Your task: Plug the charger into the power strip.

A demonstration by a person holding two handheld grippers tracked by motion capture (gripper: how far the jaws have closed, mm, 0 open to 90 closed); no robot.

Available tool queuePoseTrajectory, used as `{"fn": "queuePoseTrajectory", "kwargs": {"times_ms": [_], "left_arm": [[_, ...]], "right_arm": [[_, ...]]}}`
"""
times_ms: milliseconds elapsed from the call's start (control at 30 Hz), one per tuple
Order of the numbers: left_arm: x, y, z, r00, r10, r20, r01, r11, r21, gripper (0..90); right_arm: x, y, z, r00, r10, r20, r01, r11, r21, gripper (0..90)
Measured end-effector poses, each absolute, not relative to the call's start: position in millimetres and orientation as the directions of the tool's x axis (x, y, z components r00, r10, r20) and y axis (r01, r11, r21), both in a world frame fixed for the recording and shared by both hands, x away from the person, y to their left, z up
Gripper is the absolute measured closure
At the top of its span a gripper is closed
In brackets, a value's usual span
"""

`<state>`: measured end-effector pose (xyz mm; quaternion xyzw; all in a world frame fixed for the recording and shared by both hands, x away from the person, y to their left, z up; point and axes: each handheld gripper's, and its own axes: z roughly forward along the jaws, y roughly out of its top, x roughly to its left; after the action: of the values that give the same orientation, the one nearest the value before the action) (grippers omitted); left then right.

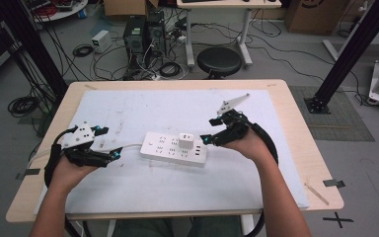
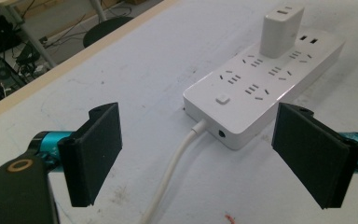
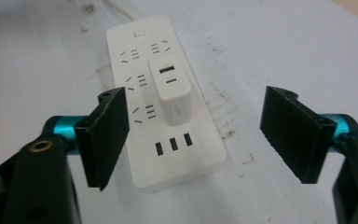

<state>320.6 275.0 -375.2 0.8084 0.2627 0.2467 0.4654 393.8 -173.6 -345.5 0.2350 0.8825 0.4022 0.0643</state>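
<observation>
A wooden bench [image 1: 296, 128] is seen from above, and most of its top is covered by a white sheet [image 1: 177, 111]. The sheet is marked with small dirty smudges and scratches. A white power strip [image 1: 173, 148] is laid flat near the middle of the sheet, a little toward the near edge. A white charger [image 1: 186, 139] is plugged into the strip and stands upright on it. A white cord [image 1: 126, 146] is run from the strip's end toward the left edge of the bench.

The left gripper [image 1: 109, 143] is held by a hand [image 1: 69, 170] near the left edge, just beside the cord end of the strip. Its fingers [image 2: 95, 151] are spread wide, and nothing is held between them. The right gripper [image 1: 208, 131] is held by the other hand [image 1: 251, 144] at the strip's other end. Its fingers [image 3: 107, 135] are spread wide too, with the strip's end seen in the gap between them, and nothing is pinched.

Past the far edge of the bench, a grey floor [image 1: 286, 54] is seen. A round black stool [image 1: 219, 61] is placed there, beside computer boxes [image 1: 143, 34] and many tangled cables [image 1: 103, 61]. Black frame posts [image 1: 353, 49] are stood at both sides.
</observation>
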Motion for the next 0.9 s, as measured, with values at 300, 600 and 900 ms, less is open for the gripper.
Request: {"fn": "queuePoseTrajectory", "kwargs": {"times_ms": [300,600,900], "left_arm": [[322.6,273.7,-377.3,0.755,0.642,0.131,0.167,-0.381,0.909,16.0],[322.3,276.9,-378.2,0.75,0.65,0.118,0.168,-0.36,0.918,16.0],[322.7,275.7,-377.6,0.757,0.644,0.115,0.171,-0.364,0.916,16.0]], "right_arm": [[364.5,-214.5,-362.0,-0.834,0.544,0.094,0.373,0.43,0.822,20.5],[356.3,-233.0,-378.4,-0.802,0.583,0.132,0.399,0.358,0.844,20.3],[355.3,-235.9,-376.9,-0.795,0.593,0.127,0.393,0.344,0.853,20.3]]}}
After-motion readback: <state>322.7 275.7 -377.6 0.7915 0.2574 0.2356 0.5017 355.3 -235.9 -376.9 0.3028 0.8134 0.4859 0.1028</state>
